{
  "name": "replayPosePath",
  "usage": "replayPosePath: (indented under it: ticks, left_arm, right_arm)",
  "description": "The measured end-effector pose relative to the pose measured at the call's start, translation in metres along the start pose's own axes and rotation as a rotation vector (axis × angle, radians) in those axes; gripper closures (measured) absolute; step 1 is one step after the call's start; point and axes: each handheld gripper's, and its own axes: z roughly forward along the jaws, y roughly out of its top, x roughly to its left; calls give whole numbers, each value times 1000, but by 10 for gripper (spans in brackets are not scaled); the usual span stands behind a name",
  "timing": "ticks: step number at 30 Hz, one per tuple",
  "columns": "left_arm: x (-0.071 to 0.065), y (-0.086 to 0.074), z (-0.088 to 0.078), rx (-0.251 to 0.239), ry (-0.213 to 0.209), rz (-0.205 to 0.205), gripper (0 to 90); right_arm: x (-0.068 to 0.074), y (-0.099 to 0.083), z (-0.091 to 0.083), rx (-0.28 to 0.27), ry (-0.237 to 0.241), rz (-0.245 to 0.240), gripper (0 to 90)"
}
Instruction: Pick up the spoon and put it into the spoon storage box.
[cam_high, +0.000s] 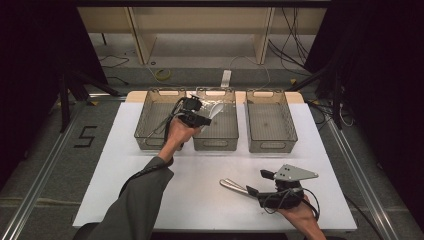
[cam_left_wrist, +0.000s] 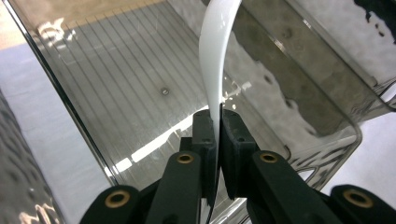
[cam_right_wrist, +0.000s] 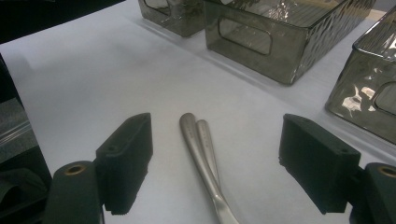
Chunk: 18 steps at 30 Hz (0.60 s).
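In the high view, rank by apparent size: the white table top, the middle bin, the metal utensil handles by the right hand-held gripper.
1. White table top
2. Middle bin
3. Metal utensil handles, clearly smallest

Three bins stand in a row along the far side of the table (cam_high: 125, 180): the left bin (cam_high: 152, 122), the middle bin (cam_high: 222, 131) and the right bin (cam_high: 272, 122). The left gripper (cam_high: 202, 119) hangs over the middle bin's near-left part, clamping a spoon (cam_high: 216, 110). Two handles (cam_right_wrist: 201, 149), probably cutlery, lie side by side on the table between the right gripper (cam_high: 257, 182)'s spread jaws, near the front edge.
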Motion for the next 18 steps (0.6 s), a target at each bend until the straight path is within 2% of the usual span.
replayPosePath:
  ticks: [2, 5, 7, 12, 16, 18]
  left_arm:
    - [1, -1, 2, 7, 2, -11, 836]
    - [2, 0, -1, -36, -30, -43, 781]
    - [0, 2, -5, -52, -32, -38, 747]
    - [-3, 8, -16, -73, -47, -42, 582]
    - [-7, 7, -23, -40, -78, -28, 442]
    - [-9, 2, -31, -59, -116, -29, 399]
  right_arm:
    - [0, 0, 0, 3, -1, -1, 267]
    - [0, 0, 0, 0, 0, -1, 267]
    - [0, 0, 0, 2, 0, -2, 267]
    - [0, 0, 1, 1, -1, 0, 267]
    - [0, 0, 0, 1, 0, 0, 267]
    - [0, -1, 1, -1, 7, -4, 265]
